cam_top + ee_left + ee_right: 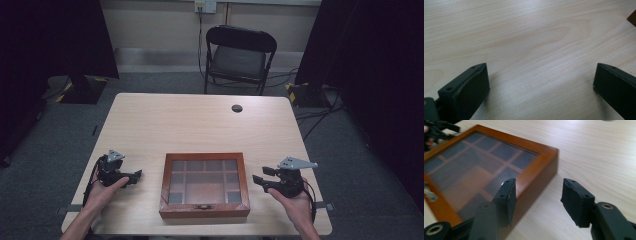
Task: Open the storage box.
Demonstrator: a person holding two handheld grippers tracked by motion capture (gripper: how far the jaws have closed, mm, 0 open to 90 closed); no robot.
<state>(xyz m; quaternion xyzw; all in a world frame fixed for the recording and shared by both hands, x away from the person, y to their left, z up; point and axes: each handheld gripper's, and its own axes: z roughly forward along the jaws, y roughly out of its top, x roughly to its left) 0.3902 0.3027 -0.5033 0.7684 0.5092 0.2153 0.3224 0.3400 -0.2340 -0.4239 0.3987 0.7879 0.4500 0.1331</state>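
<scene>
Your wooden box sits at the near edge of the table, midway between your two hands, lid shut flat. Through its glass top you see the dividers that split the inside into small compartments, and a small metal clasp shows on the front wall that faces you. Your right claw hangs just beside the box's right wall, above the table and not touching the wood; in the right gripper view its jaws stand partly apart with nothing between them, one over the lid's corner and one over bare table. Your right hand holds that claw from below. Your left claw lies low on the other side of the box, near its left wall but clear of it, pointing towards it; in the left gripper view its jaws stand wide apart over bare table. Your left hand cups it. Beyond the table's far edge stands a black folding chair.
</scene>
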